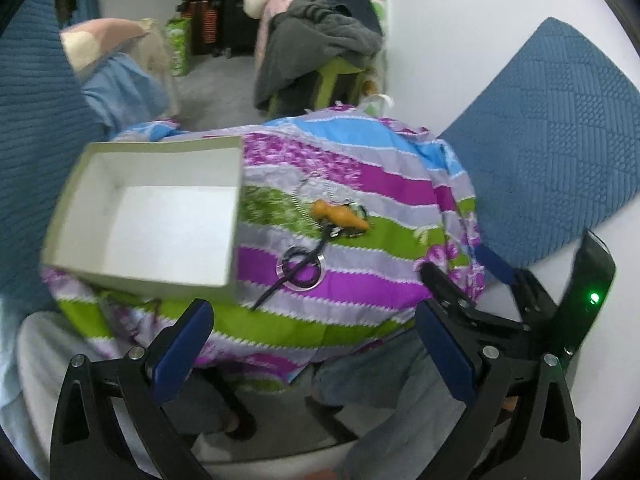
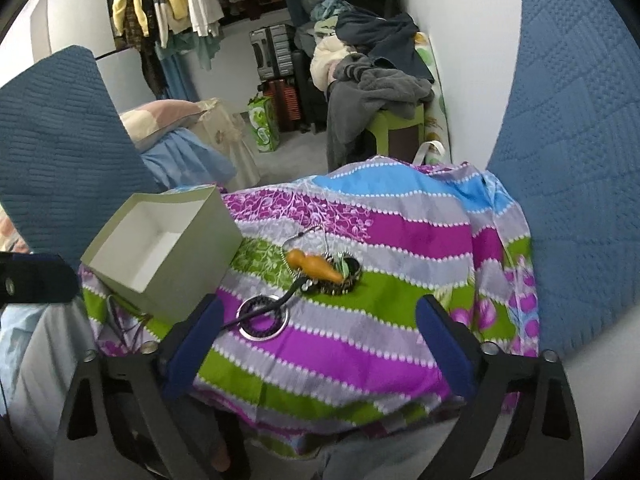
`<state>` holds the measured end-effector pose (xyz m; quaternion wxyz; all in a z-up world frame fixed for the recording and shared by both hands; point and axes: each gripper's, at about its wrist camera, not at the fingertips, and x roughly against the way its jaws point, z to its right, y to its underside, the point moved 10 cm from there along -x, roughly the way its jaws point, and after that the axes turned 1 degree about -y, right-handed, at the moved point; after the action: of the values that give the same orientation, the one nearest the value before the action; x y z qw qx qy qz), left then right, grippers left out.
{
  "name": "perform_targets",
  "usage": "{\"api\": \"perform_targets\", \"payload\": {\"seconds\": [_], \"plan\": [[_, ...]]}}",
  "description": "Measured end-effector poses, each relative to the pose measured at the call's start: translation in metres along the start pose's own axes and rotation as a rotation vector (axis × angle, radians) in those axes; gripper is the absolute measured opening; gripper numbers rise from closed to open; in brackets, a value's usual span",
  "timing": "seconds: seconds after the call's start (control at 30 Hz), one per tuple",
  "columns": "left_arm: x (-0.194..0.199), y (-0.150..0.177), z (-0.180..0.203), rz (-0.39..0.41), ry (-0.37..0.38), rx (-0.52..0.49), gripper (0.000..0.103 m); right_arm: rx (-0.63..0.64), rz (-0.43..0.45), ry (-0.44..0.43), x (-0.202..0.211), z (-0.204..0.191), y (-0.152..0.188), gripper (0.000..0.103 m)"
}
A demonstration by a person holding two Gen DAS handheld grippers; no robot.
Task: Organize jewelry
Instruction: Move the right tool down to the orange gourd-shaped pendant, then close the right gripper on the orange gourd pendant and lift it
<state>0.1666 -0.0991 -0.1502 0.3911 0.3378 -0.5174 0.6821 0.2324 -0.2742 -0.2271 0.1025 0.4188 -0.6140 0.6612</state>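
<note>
An open, empty white cardboard box (image 1: 160, 216) (image 2: 160, 248) stands at the left of a small table under a striped purple, green and blue cloth (image 1: 360, 200) (image 2: 360, 320). To its right lies a jewelry pile: a silver ring bangle (image 1: 301, 270) (image 2: 262, 318) crossed by a black cord, an orange wooden pendant (image 1: 340, 216) (image 2: 314, 266), a beaded chain (image 1: 298, 202) and dark bangles (image 2: 348, 278). My left gripper (image 1: 316, 344) is open and empty, hovering before the table's near edge. My right gripper (image 2: 320, 344) is open and empty, also near that edge, and shows in the left wrist view (image 1: 480, 300).
Blue quilted bedding (image 1: 552, 140) (image 2: 580, 160) lies to the right and left (image 2: 52, 140). Behind the table are a green stool piled with clothes (image 2: 384, 80), suitcases (image 2: 280, 68), hanging clothes (image 2: 168, 4) and a pillow (image 2: 168, 116).
</note>
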Motion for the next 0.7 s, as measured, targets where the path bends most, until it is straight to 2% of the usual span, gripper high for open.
{"api": "perform_targets", "payload": {"seconds": [0.07, 0.13, 0.2, 0.33, 0.4, 0.5, 0.57, 0.7], "plan": [[-0.019, 0.0, 0.004, -0.019, 0.018, -0.022, 0.094, 0.011, -0.019, -0.036, -0.016, -0.001, 0.001, 0.073], [-0.035, 0.001, 0.009, -0.037, 0.033, -0.041, 0.092, 0.02, -0.031, -0.051, -0.032, 0.0, 0.001, 0.055], [-0.051, 0.0, 0.015, -0.041, 0.041, -0.071, 0.078, 0.026, -0.039, -0.078, -0.048, 0.002, 0.001, 0.048], [-0.08, -0.003, 0.023, -0.052, 0.057, -0.105, 0.071, 0.025, -0.061, -0.125, -0.07, 0.003, -0.002, 0.048], [-0.093, -0.005, 0.025, -0.048, 0.053, -0.12, 0.058, 0.031, -0.079, -0.153, -0.083, 0.003, -0.002, 0.043], [-0.113, -0.007, 0.025, -0.065, 0.057, -0.126, 0.052, 0.032, -0.119, -0.177, -0.102, 0.008, -0.001, 0.038], [-0.121, -0.009, 0.023, -0.059, 0.031, -0.148, 0.046, 0.048, -0.134, -0.178, -0.112, 0.009, -0.001, 0.036], [-0.142, -0.012, 0.022, -0.073, 0.027, -0.164, 0.042, 0.08, -0.172, -0.205, -0.132, 0.007, 0.0, 0.036]]}}
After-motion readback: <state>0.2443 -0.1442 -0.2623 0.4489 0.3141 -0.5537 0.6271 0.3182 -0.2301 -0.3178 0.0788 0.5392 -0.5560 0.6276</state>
